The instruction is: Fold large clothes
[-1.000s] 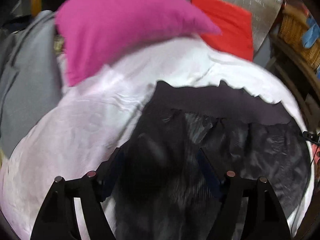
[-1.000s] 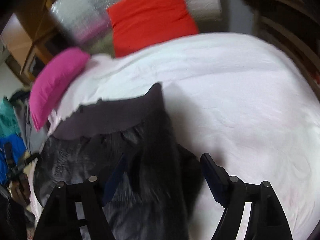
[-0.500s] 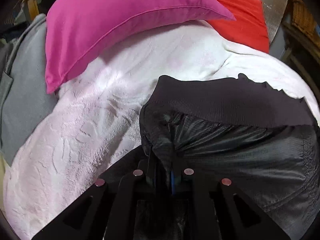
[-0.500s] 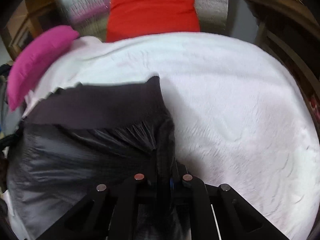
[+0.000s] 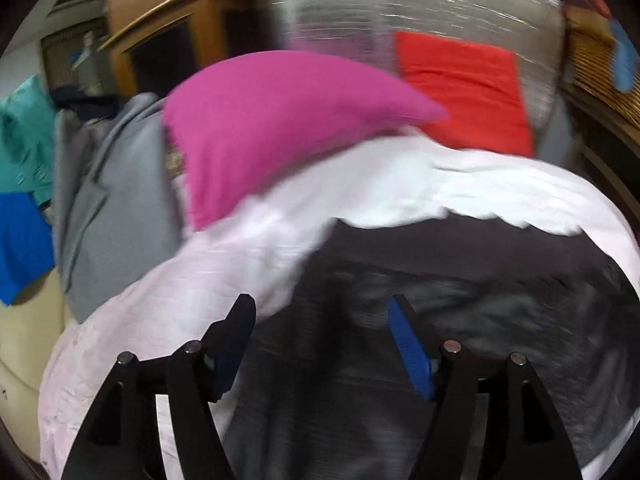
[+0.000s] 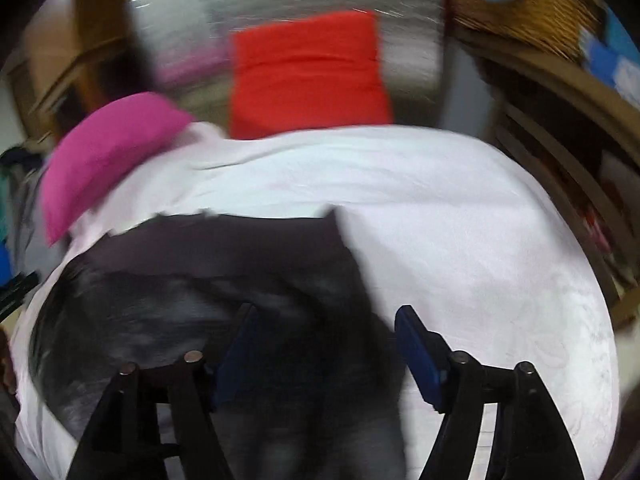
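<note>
A black shiny jacket [image 5: 480,320] with a dark ribbed hem band [image 5: 440,240] lies spread on the white bedspread [image 5: 200,280]. My left gripper [image 5: 320,308] hovers over the jacket's left edge. Its jaws are opening, and the blue pads [image 5: 408,344] touch nothing. In the right wrist view the same jacket [image 6: 180,280] fills the lower left, its hem band [image 6: 224,240] towards the pillows. My right gripper [image 6: 326,312] hangs over the jacket's right edge. Its jaws are opening too, with the cloth below the gap and no pad pressing it. Both views are blurred by motion.
A pink pillow [image 5: 272,120] and a red cushion [image 5: 460,88] lie at the head of the bed against a silvery headboard [image 5: 400,8]. Grey cloth [image 5: 112,216] and teal and blue clothes [image 5: 24,140] pile up at the left. Wooden and wicker shelving [image 6: 540,20] stands to the right.
Half a second ago each gripper was shut on an edge of the jacket. Both have since let go, opened wide and drawn up and back from it.
</note>
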Available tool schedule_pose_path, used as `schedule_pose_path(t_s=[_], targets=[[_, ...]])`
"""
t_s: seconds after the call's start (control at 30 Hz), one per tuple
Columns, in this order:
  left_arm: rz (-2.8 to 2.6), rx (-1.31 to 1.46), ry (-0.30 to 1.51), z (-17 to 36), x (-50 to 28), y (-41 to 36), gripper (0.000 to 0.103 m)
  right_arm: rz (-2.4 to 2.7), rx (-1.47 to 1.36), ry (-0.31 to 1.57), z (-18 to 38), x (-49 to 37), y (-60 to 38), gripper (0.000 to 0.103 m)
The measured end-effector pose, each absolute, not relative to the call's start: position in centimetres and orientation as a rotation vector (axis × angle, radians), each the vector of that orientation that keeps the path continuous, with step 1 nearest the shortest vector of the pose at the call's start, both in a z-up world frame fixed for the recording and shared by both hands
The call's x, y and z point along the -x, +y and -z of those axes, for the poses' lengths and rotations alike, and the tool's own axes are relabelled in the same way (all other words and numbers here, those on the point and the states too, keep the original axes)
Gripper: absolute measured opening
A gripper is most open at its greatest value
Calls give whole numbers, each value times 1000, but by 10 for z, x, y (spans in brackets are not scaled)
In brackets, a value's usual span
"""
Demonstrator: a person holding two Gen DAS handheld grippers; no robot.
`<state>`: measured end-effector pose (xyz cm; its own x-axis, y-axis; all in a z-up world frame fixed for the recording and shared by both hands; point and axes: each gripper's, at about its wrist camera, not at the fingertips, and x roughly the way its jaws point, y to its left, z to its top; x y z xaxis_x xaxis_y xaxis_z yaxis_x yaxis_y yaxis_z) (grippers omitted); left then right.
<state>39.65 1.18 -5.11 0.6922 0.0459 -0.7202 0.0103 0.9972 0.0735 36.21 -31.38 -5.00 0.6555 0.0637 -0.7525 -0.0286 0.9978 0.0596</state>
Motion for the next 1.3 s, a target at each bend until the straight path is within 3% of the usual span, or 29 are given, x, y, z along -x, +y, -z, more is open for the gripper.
schedule_pose_path(t_s=[0.2,0.3,0.53,0.8,1.03,1.3], targets=[[103,-176,863,82,-398,-64,70,-84,12,918,89,-382,-269,75],[84,-219,977,112,-418,-80,72,-27,-10,1020,122,-397,-281,76],[74,-102,1041,120,-428,-59,74,2,-64,1015,120,-397,-294,77],[30,-73,854,74,-341,-16,74,-91,-115,808,64,-278,-277,81],[-41,-60,876,92,-280,13,74,-61,-30,784,93,-223,-250,81],[-64,-62,914,112,-276,25,77,-11,-73,853,124,-235,-276,84]])
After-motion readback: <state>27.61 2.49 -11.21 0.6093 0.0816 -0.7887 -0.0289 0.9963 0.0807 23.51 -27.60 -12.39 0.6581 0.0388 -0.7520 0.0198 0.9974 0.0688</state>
